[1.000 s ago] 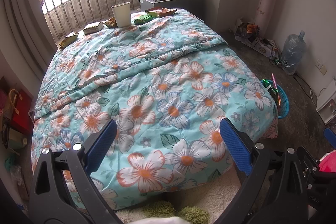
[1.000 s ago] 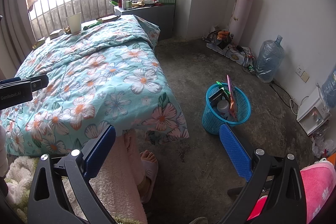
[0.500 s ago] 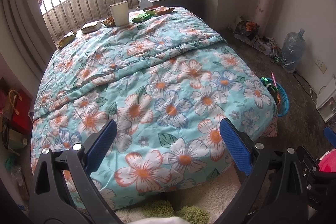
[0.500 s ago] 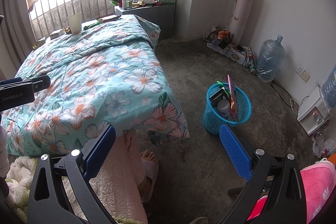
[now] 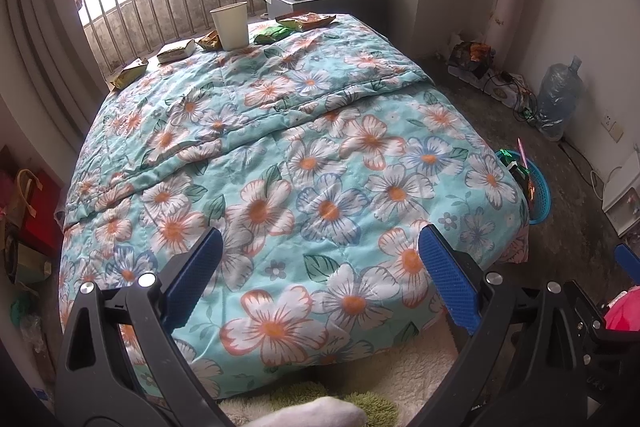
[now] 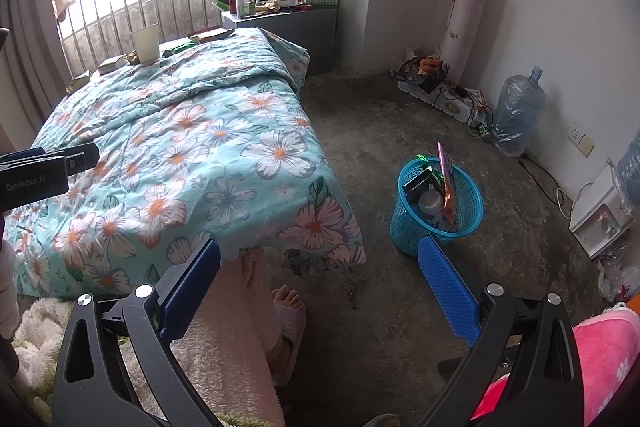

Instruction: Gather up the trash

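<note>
A white paper cup [image 5: 230,25] and several snack wrappers [image 5: 306,21] lie at the far end of the floral bed [image 5: 280,163], near the window rail. The cup also shows in the right wrist view [image 6: 145,42]. A blue mesh trash basket [image 6: 438,207] holding wrappers stands on the floor right of the bed; its edge shows in the left wrist view [image 5: 538,189]. My left gripper [image 5: 320,275] is open and empty over the bed's near end. My right gripper [image 6: 320,287] is open and empty above the floor near the bed's corner.
A cluttered grey nightstand [image 6: 280,17] stands beyond the bed. A water jug [image 6: 516,111], power strips and cables [image 6: 460,97] line the right wall. A person's slippered foot [image 6: 286,311] is below my right gripper. Red bags [image 5: 36,207] sit left of the bed.
The left gripper has moved slightly forward over the bed. The right gripper has barely moved. Both stay open and empty.
</note>
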